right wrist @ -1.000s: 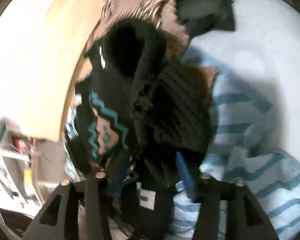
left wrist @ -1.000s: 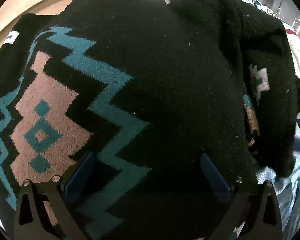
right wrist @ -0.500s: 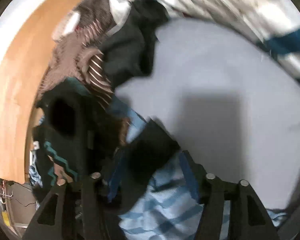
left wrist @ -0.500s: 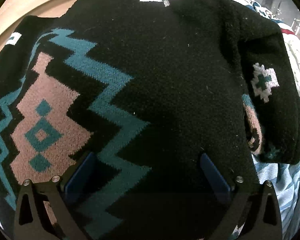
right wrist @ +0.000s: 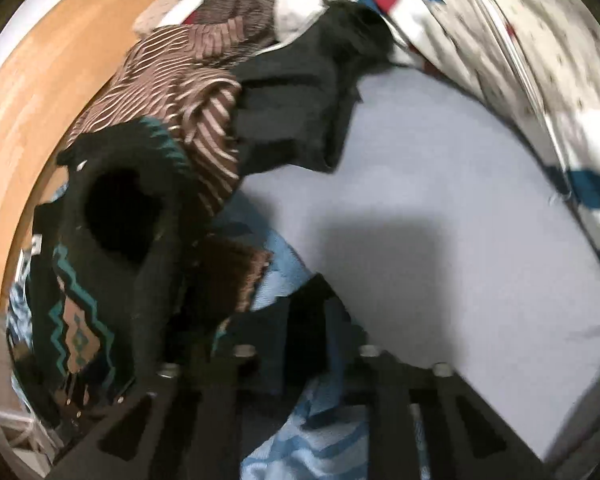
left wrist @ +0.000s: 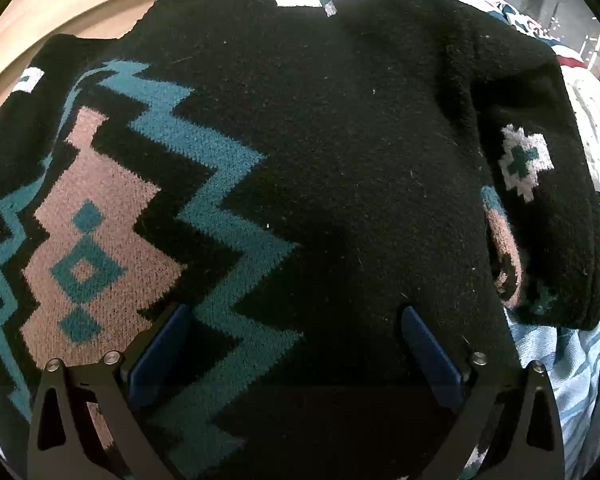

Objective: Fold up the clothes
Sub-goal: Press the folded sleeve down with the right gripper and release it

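Left wrist view: black knit sweater (left wrist: 340,168) w/ teal zigzags and tan diamond panel fills nearly the whole pic, lying spread on a bed over a blue striped sheet (left wrist: 556,360). Left claw (left wrist: 296,344) stands wide, blue pads on or just above the knit near the lower body, nothing pinched between them. One sleeve (left wrist: 540,208) w/ a white cross motif is already folded in over the side; collar at top by the wooden board (left wrist: 60,12).

Right wrist view, blurred: right claw (right wrist: 304,356) has just been closing and is now narrow. Dark fabric sits right at its tips, prob. a sleeve or edge of the same sweater (right wrist: 112,240), but can't tell if it's really pinched. Brown striped garment (right wrist: 172,92) and a dark one (right wrist: 300,92) are heaped beyond, plus a patterned quilt (right wrist: 520,60) and bare grey sheet (right wrist: 440,220).

Handling, as judged: thick wool-type knit, so soft, floppy, fairly heavy for clothing, not slippery, not fragile. It'll sag and stretch if lifted by one point, and bulky folds tend to spring open. Fuzzy surface grips pads well, though snagging the yarn is poss.

Where to grab: doubled edges – hem corners, shoulder seam, cuff – not mid-panel. Take 2 spread points, one per claw, pinch deep enough to catch both layers, lift low, drag across.
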